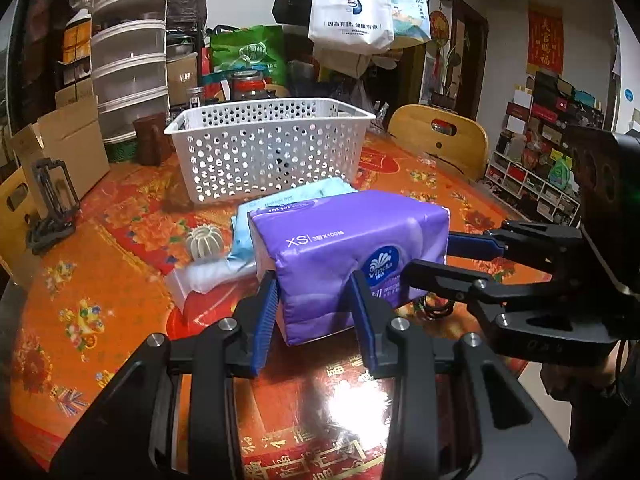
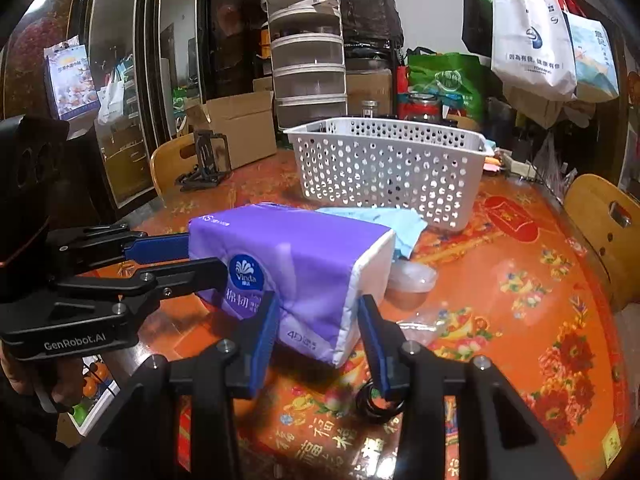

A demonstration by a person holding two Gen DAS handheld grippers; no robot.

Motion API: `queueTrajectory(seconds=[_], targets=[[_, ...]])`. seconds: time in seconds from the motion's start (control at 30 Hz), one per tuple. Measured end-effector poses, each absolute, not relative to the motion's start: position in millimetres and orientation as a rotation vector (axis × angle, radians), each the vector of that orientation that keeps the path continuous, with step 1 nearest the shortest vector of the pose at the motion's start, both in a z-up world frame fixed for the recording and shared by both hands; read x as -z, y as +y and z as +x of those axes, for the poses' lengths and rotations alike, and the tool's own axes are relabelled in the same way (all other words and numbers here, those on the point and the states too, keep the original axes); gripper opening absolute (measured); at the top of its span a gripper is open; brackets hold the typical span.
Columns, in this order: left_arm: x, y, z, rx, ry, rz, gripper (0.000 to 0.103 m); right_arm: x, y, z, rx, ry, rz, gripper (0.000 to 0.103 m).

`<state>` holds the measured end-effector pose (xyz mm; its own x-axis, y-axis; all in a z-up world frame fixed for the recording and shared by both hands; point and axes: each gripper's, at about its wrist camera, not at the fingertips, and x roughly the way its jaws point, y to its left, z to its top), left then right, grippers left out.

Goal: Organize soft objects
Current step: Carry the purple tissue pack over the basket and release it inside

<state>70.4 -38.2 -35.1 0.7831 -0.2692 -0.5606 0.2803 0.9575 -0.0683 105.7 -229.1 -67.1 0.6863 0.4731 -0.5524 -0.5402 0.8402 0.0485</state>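
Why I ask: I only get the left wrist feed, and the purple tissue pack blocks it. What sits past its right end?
Observer: A small clear cup stands close beside the white end of the tissue pack.
Operator: Does the right gripper really have the pack?
Observer: Yes. The right gripper has the pack's near corner pinched between both blue pads, just short of that white end.

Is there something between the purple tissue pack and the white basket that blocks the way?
Nothing tall. Both grippers, left gripper and right gripper, hold the purple tissue pack. Only a flat light blue pack lies on the table before the white basket, whose open top looks free.
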Motion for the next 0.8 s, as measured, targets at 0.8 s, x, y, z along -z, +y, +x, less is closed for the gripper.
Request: queueTrajectory(seconds=[0.8], targets=[[-91.4,-52.2,99.5,0.251,0.360,0.104,0.033,-45.7,-229.9,144.1,-0.547,0.356,-0.165,0.039]])
